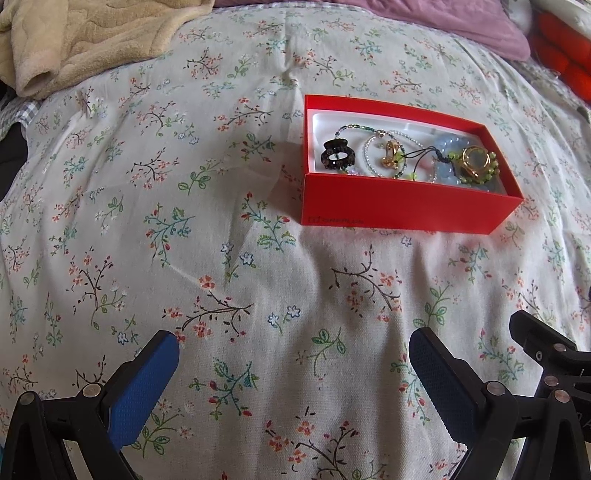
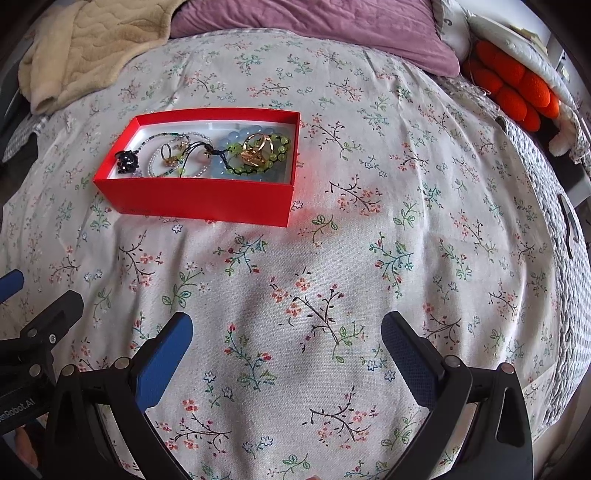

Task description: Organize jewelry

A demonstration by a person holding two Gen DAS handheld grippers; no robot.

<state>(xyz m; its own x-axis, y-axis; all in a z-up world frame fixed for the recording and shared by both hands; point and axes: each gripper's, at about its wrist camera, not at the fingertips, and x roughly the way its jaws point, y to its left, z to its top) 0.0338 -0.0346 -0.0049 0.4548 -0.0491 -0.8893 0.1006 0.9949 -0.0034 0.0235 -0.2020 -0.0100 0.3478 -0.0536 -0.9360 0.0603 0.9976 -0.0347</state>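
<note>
The red box (image 1: 402, 201) sits open on the floral bedspread (image 1: 221, 184), ahead and to the right of the left tongs (image 1: 293, 356) and ahead and to the left of the right tongs (image 2: 286, 341), well apart from both. Inside it lie a black hair claw (image 1: 78, 157), a beaded necklace (image 1: 369, 147), gold rings (image 1: 474, 162) on a green bead bracelet (image 1: 480, 175), and pale blue beads (image 1: 448, 142). Both tongs hover spread wide and empty above the bedspread; beyond the box lie a beige blanket (image 2: 85, 48), a purple quilt (image 2: 314, 22) and an orange plush item (image 2: 513, 88).
</note>
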